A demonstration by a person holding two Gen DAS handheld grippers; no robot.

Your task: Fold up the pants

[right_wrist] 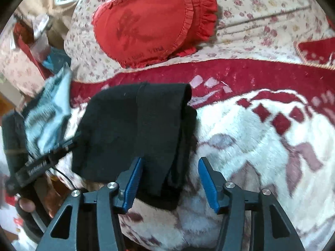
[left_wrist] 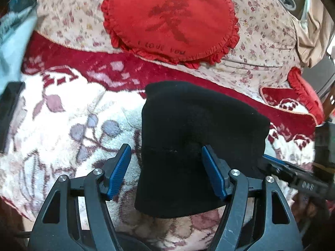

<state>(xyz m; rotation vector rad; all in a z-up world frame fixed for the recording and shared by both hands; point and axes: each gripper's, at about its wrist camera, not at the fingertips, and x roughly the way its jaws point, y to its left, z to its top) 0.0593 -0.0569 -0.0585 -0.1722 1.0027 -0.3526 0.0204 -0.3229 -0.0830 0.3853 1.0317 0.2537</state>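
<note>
Near the front edge of the bed (left_wrist: 62, 125), on its fuzzy red-and-white floral blanket, the black pants (left_wrist: 199, 138) lie folded into a thick, soft bundle. I have my left gripper (left_wrist: 166, 171) spread wide astride its near left edge, pads clear of the cloth. My right gripper (right_wrist: 171, 183) stands wide too, straddling the layered right edge without pinching; I judge the fold nearly finished. Behind, a ruffled red heart cushion (left_wrist: 169, 21) rests on a flowered quilt.
</note>
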